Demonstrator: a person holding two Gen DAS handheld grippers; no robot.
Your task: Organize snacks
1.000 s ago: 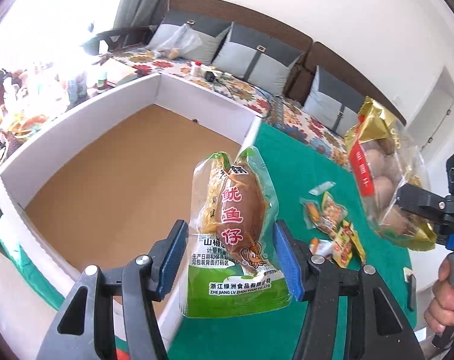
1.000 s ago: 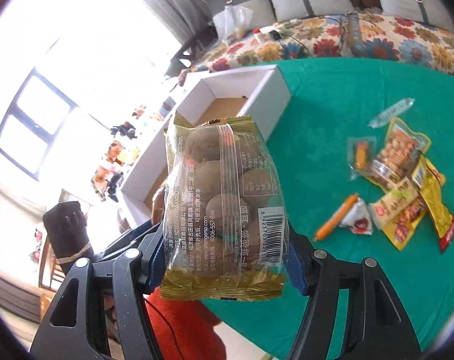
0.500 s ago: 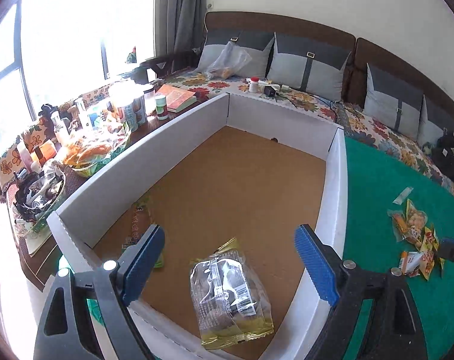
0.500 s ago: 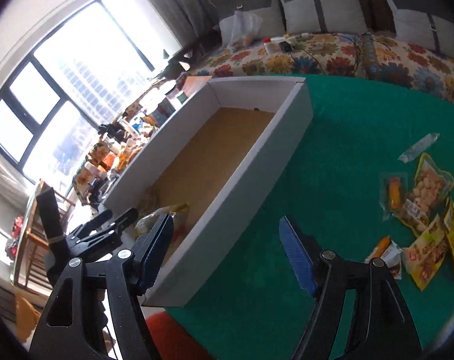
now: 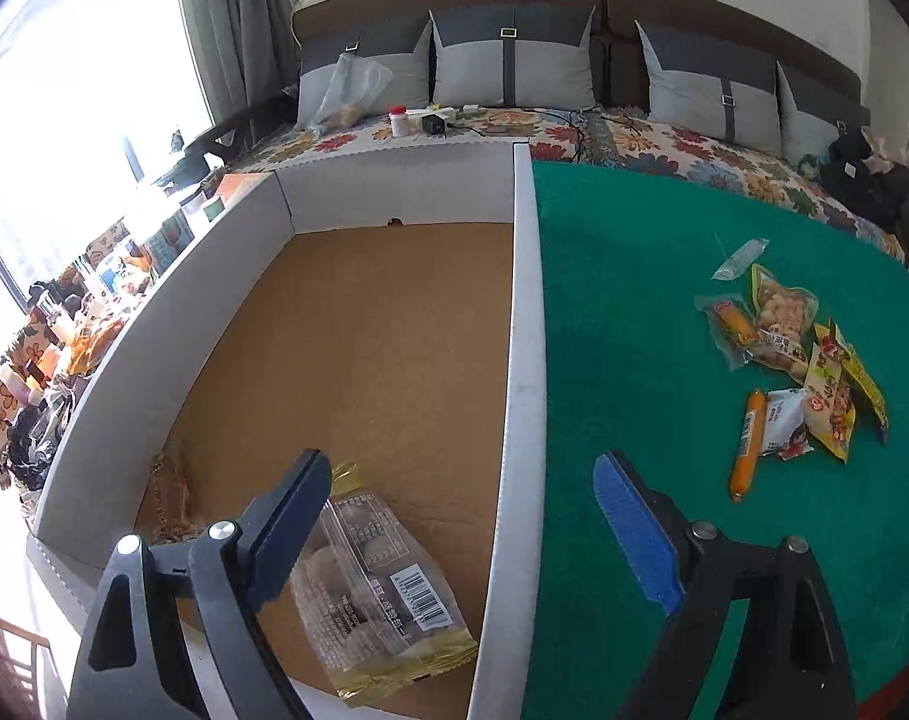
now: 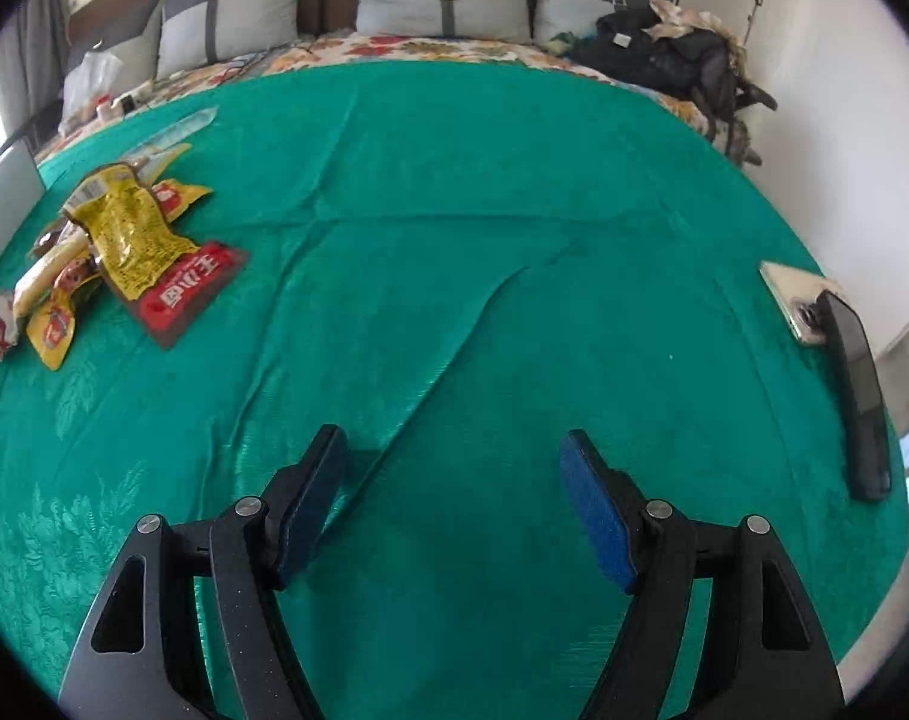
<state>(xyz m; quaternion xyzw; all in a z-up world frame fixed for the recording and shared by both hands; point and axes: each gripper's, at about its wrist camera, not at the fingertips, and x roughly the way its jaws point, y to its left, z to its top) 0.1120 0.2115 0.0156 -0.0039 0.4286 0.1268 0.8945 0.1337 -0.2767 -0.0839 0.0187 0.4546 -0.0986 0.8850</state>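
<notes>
The left gripper (image 5: 460,540) is hanging spread and empty over the near right wall of the box (image 5: 517,360). One clear bag (image 5: 376,594) of round brown snacks, with a barcode and print too small to read, is lying on the box floor just under its left finger; a second packet (image 5: 166,492) is sitting in the near left corner, mostly hidden. The right gripper (image 6: 454,498) is hovering spread, holding nothing, over bare green cloth (image 6: 514,210) on the worktop. The snack pile (image 6: 106,252) is lying well to its left, about seven packets; the red one (image 6: 184,288) is showing large Chinese characters. Two phones (image 6: 838,354) are resting at the far right edge.
</notes>
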